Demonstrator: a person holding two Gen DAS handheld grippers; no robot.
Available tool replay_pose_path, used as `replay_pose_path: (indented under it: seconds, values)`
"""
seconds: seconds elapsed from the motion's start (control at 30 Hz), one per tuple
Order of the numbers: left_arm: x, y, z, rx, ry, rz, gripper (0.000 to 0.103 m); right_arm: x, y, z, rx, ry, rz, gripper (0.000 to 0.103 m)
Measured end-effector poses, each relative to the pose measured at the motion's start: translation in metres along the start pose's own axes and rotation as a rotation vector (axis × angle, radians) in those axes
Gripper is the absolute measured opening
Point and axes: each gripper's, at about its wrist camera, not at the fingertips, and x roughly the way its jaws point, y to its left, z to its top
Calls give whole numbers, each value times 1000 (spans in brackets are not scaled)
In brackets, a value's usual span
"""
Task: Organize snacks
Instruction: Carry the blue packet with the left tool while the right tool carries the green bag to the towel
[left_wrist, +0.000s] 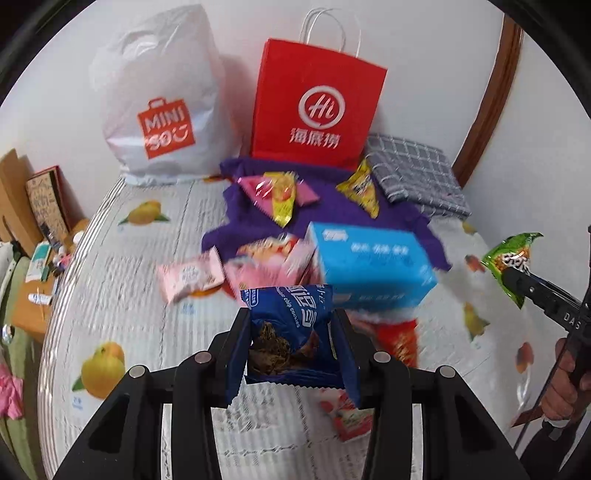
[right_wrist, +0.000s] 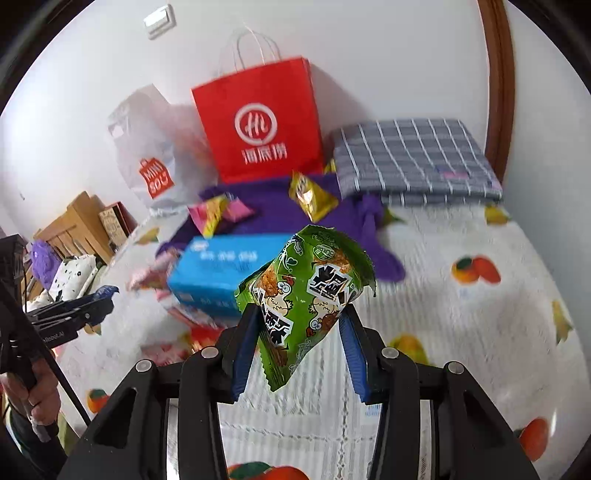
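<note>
My left hand-held gripper (left_wrist: 291, 325) is clamped on a blue cookie packet (left_wrist: 291, 314); crinkly foil, torn-looking open top, long axis running 6 to 12 o'clock between the pads. My right hand-held gripper (right_wrist: 301, 325) grips a green snack pouch (right_wrist: 310, 291), glossy film with serrated ends, tilted toward 1 o'clock. Both are lifted off the bed (left_wrist: 122, 332), a quilted white cover printed with fruit.

Just beyond, at 12 o'clock from the left gripper, sits a rigid blue carton (left_wrist: 369, 266), with soft pink packets (left_wrist: 192, 277) at 10 o'clock. Further, small yellow and pink sachets (left_wrist: 280, 192) lie on a purple cloth (left_wrist: 332, 210).

Farthest: a stiff red paper bag (left_wrist: 314, 103) stands upright at 12 o'clock, a slack white plastic bag (left_wrist: 159, 107) at 11. The red bag lies dead ahead of both grippers; the right looks slightly nearer, I judge.
</note>
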Motion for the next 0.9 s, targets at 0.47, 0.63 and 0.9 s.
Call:
replay_pose_path:
  seconds: [0.47, 0.63, 0.9]
  values:
    - [-23, -18, 83, 0, -60, -41, 41, -5, 52, 85, -114, -71, 43, 44]
    - [-11, -17, 102, -6, -56, -43, 41, 15, 61, 102, -128, -53, 58, 44]
    - [20, -10, 126, -30, -16, -36, 41, 51, 46, 135, -82, -15, 66, 44]
